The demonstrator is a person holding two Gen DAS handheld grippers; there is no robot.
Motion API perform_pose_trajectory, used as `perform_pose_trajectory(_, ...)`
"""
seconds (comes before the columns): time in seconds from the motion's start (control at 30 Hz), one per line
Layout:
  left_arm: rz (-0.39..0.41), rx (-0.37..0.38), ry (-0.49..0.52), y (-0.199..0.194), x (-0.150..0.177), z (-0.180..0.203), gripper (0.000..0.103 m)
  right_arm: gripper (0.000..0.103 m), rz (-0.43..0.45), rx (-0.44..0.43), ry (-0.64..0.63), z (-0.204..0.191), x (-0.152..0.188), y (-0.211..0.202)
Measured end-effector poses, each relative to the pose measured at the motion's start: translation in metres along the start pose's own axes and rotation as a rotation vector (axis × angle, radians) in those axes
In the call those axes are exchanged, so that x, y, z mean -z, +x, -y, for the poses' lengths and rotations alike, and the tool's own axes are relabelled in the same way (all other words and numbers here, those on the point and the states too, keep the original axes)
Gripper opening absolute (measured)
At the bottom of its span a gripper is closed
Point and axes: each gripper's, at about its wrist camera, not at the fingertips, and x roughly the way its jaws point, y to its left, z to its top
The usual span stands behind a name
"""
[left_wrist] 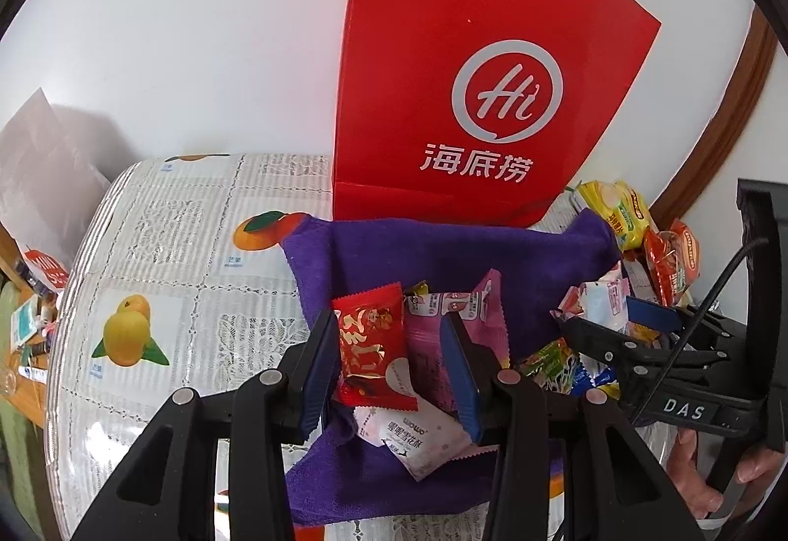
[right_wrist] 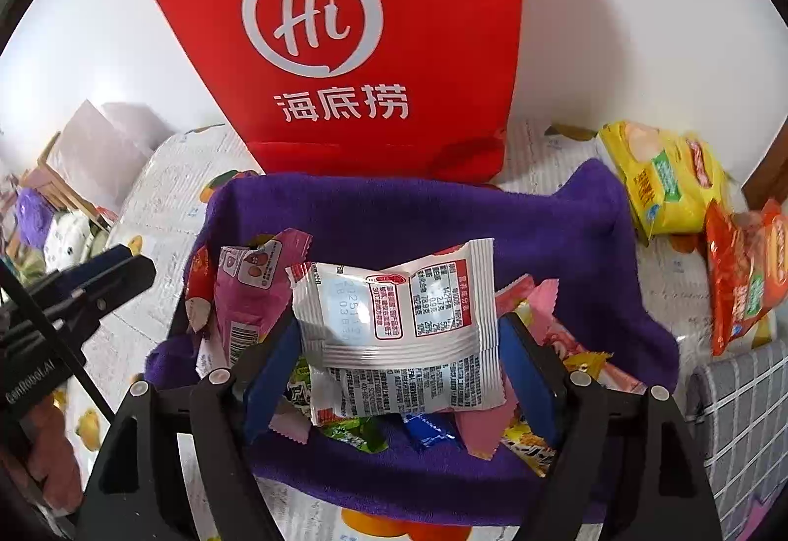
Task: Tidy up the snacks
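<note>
A purple cloth [left_wrist: 443, 245] [right_wrist: 443, 216] lies on the table with several snack packets piled on it. My left gripper [left_wrist: 389, 373] is shut on a red snack packet [left_wrist: 372, 349], held over the cloth's left part; a white packet [left_wrist: 418, 437] and pink packets [left_wrist: 473, 314] lie around it. My right gripper [right_wrist: 404, 373] is shut on a white snack packet [right_wrist: 399, 319] with red print, above the pile. The right gripper also shows in the left wrist view [left_wrist: 620, 324]. The left gripper shows at the left of the right wrist view [right_wrist: 98, 280].
A tall red paper bag [left_wrist: 473, 73] [right_wrist: 344, 38] stands behind the cloth against the white wall. Yellow [right_wrist: 660, 176] and orange [right_wrist: 738, 275] snack bags lie at the right. The fruit-print tablecloth [left_wrist: 162, 275] drops off at the left edge. A grey checked cloth [right_wrist: 738, 403] lies at right.
</note>
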Motion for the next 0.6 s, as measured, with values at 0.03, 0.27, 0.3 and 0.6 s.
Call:
perform_pose_trajectory(0.03, 0.0, -0.002, 0.006, 0.0, 0.0, 0.001, 0.043, 0.083, 0.006, -0.006, 0.006, 0.001, 0.0, 0.0)
perform_pose_trajectory(0.27, -0.006, -0.002, 0.032, 0.002, 0.002, 0.008, 0.046, 0.094, 0.024, -0.018, -0.001, -0.005, -0.001, 0.001)
perform_pose_trajectory(0.3, -0.007, -0.002, 0.034, 0.002, 0.002, 0.009, 0.046, 0.094, 0.024, -0.018, -0.003, -0.006, -0.001, 0.0)
perform_pose_trajectory(0.6, -0.014, -0.016, 0.035, 0.002, 0.002, 0.01, 0.051, 0.094, 0.05, 0.02, 0.023, 0.002, -0.003, -0.012)
